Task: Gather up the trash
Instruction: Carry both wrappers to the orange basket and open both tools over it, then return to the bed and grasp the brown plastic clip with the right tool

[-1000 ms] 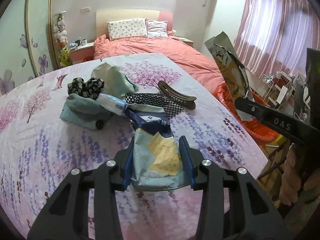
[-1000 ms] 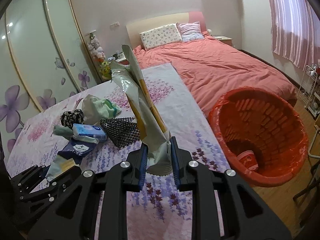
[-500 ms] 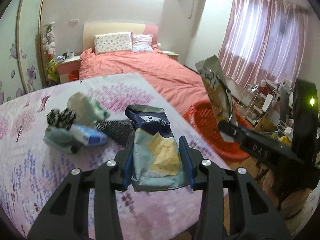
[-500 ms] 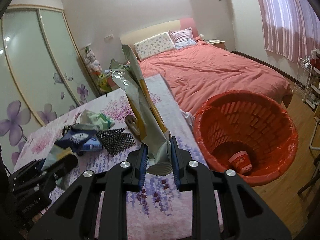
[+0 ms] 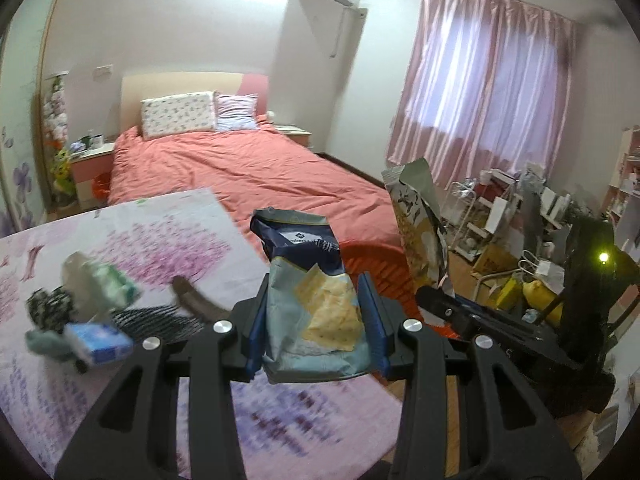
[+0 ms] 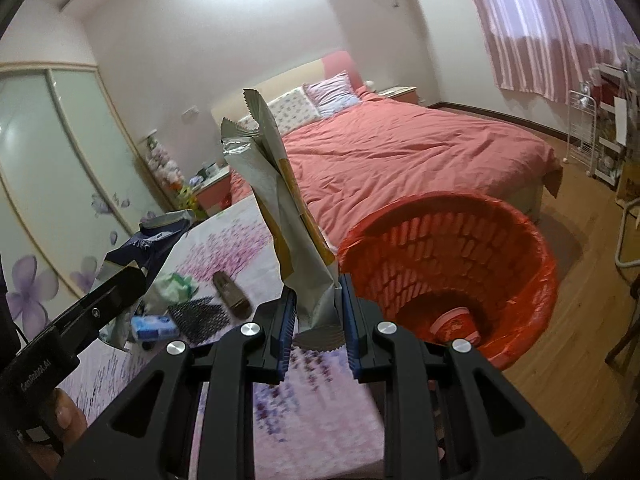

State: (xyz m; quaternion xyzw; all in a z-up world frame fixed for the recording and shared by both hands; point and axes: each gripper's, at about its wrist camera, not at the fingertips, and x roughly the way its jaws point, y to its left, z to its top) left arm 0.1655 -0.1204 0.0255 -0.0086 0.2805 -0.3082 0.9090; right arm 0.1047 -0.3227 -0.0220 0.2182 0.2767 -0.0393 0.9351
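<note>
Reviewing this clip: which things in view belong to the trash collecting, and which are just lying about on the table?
Part of the job: blue snack bag in left gripper; silver wrapper in right gripper; red bin.

Lying about: tissue pack, hair clip, mesh pouch.

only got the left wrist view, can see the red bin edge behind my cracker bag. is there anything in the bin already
Observer: Yes. The right wrist view looks into the red bin; a small red cup lies at the bottom.
Operator: ok and the right tool, whats it got
Observer: The right tool is shut on the bottom of a tall silvery snack wrapper, standing upright.
Operator: whos closer to the bin
Observer: The right one, I judge: the bin's rim sits just beyond its tips, while your left tool with the cracker bag is over the floral cover.
</note>
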